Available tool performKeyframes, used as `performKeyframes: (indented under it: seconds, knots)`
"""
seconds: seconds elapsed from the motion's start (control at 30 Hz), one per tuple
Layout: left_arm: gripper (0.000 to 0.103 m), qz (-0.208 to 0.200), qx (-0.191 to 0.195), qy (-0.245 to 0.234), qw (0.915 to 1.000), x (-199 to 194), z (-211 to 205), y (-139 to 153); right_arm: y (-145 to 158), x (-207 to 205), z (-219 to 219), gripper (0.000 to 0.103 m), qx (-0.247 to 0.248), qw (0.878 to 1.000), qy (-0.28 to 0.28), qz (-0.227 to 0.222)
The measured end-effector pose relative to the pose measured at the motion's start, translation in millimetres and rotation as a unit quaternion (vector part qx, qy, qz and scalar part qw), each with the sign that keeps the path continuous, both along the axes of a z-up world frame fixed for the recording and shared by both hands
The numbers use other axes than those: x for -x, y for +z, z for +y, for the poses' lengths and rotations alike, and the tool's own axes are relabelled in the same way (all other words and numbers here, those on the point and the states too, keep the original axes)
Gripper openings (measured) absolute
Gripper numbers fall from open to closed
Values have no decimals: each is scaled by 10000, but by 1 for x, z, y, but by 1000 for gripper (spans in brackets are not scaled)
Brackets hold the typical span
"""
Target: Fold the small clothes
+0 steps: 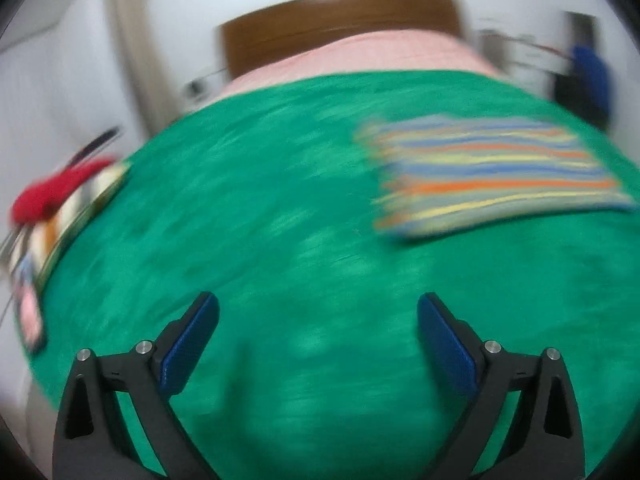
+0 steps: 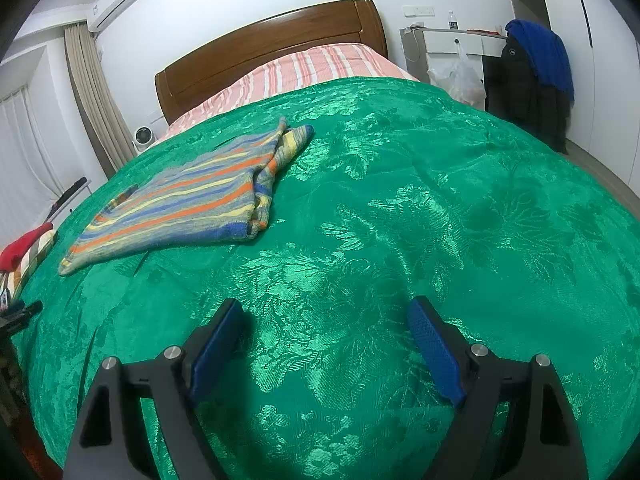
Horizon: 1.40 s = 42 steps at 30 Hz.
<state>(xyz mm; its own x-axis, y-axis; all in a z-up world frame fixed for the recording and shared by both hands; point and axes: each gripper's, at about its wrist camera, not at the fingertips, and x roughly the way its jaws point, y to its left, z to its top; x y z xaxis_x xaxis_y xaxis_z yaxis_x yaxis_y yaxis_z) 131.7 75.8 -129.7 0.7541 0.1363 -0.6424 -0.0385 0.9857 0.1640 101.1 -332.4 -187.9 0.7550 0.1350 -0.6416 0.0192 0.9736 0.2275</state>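
Observation:
A small striped knit garment (image 2: 188, 204), blue, orange, yellow and grey, lies folded on the green bedspread (image 2: 400, 220). In the right wrist view it is to the upper left, one sleeve end bunched at its far corner. In the blurred left wrist view it (image 1: 492, 172) lies to the upper right. My left gripper (image 1: 318, 324) is open and empty above bare bedspread (image 1: 260, 208), well short of the garment. My right gripper (image 2: 324, 328) is open and empty over bare bedspread, to the right of and nearer than the garment.
A wooden headboard (image 2: 272, 52) and pink striped sheet (image 2: 304, 68) are at the far end. Red and mixed clothes (image 2: 24, 248) lie off the left edge. A dark coat with a blue garment (image 2: 536, 76) hangs at the right by a white desk (image 2: 452, 40).

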Motion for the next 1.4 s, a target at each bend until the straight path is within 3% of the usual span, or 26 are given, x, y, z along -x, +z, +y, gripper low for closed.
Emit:
performKeyframes:
  seconds: [0.07,0.13,0.27,0.37,0.43,0.5,0.53,0.57,0.67,0.83,0.87,0.93,0.97,1.1,1.2,1.33,1.4]
  knots:
    - [98,30,-43,-756,9971,-3,-46,13,2,0,0,84,-15,10000,-23,9]
    - [91,234,-84,-1621,9865,-11,-102,20,7,2,-2,84,-55,9999,-89,53]
    - [78,770,-104,-2955,9522,-44,-216,8,19,14,-17,84,-546,9982,-235,11]
    - [77,855,-559,-3313,9380,-68,-281,-14,29,18,-30,84,-691,9974,-212,44]
    - [76,815,-796,-3323,9363,-85,-312,-27,38,11,-41,84,-807,9966,-120,109]
    - [42,810,-587,-3367,9363,-100,-325,-31,48,-9,-55,83,-975,9950,-2,198]
    - [4,899,-512,-3314,9378,-106,-326,-33,50,-17,-59,83,-1031,9944,40,214]
    - [4,917,-503,-3205,9414,-109,-327,-34,54,-39,-65,83,-1181,9925,149,260]
    - [3,750,-170,-3210,9439,-102,-318,-29,46,-110,-69,83,-1721,9816,520,639]
    - [3,634,471,-3242,9427,-95,-302,-14,5,-231,-36,74,-2476,9507,1012,1567]
    - [3,656,632,-3206,9428,-97,-296,-12,-1,-249,-26,67,-2510,9491,1017,1611]
    - [2,642,935,-3070,9449,-98,-278,-5,-6,-275,-2,32,-2631,9446,1128,1606]
    - [2,591,1072,-2975,9468,-98,-266,0,-2,-282,10,12,-2461,9496,1114,1590]
    - [2,333,1734,-2375,9552,-87,-191,27,48,-285,75,12,-1868,9605,1705,1163]
    - [2,270,2166,-1779,9595,-78,-125,37,79,-286,141,12,-1681,9539,2243,1078]
    - [2,301,2482,-949,9636,-68,-50,32,84,-295,225,12,-1550,9434,2695,1153]
    - [3,408,2673,-585,9610,-65,-18,22,77,-298,273,12,-1544,9378,2839,1269]
